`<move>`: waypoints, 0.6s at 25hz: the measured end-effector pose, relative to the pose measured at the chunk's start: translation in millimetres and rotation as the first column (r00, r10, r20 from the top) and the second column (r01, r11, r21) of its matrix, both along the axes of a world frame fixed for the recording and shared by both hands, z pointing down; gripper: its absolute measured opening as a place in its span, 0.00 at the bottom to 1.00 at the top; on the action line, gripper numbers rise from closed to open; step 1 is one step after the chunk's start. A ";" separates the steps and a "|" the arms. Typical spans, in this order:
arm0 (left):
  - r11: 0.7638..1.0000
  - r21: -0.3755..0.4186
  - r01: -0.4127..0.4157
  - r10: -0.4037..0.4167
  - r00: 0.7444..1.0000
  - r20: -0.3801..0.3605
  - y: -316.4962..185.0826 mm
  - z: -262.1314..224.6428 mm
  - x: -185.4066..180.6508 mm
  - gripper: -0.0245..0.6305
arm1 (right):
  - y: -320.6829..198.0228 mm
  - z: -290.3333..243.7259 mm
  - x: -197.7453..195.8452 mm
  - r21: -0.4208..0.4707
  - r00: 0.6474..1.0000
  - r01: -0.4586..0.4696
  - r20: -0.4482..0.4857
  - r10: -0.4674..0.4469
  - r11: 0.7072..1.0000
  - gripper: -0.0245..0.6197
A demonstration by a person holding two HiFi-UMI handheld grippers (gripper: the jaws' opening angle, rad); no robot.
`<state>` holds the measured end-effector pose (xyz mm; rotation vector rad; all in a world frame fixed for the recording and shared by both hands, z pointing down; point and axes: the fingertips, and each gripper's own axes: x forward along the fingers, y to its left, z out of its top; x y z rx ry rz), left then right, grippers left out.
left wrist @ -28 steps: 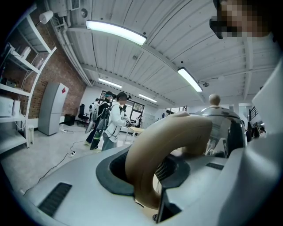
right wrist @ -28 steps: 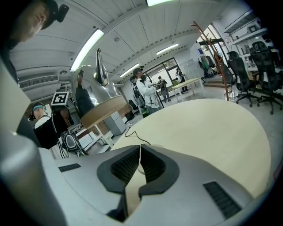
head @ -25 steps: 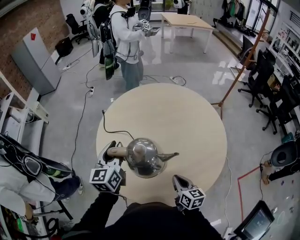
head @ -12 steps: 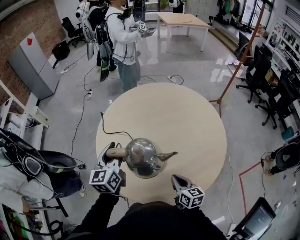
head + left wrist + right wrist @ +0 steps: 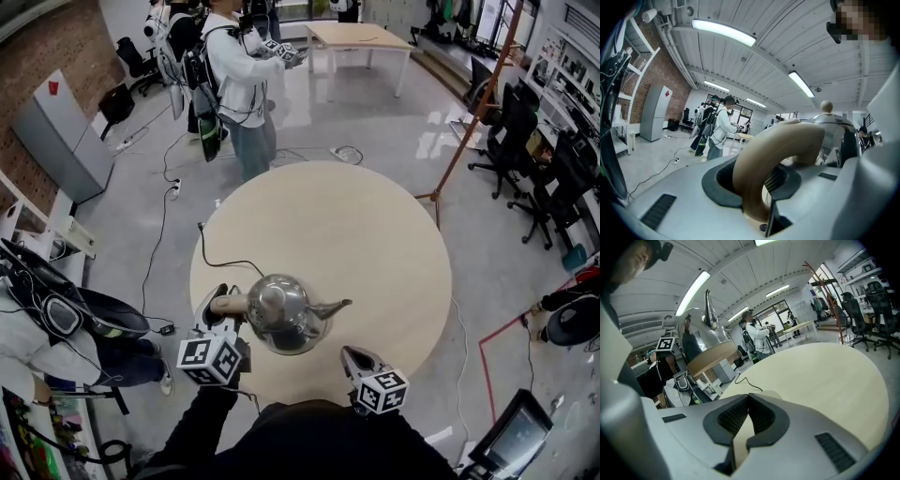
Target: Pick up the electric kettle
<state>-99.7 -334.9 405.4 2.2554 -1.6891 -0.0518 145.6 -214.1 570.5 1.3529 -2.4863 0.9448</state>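
Polished steel, dome-shaped, with a small knob on top: the electric kettle hangs over the near left part of the bench, its slim curved spout pointing right. The left claw grips it by the thick, smooth beige loop handle, with the ribbed black pads closed around the loop. From the right gripper view the underside of the kettle's flat tan base is visible, so it looks raised off the bench top. The right claw hovers just right of the kettle, low over the near edge, tips pressed together with nothing between them.

The bench is round, pale and matte, with a light wood tone. A thin black cable snakes across its left side toward the kettle. Below is a glossy grey floor that catches reflections.

Beyond the bench, a person in a light top stands holding marker cubes. Further out are a rectangular table, black office chairs, a slanted rust-coloured pole, a grey cabinet by a brick wall, and red tape on the floor.
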 end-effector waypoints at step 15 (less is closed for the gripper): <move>1.000 -0.006 -0.009 0.009 1.000 -0.001 -5.7 -1.2 -11.0 0.21 | -3.5 -6.6 -12.9 0.012 1.000 0.003 -0.007 -0.003 1.000 0.06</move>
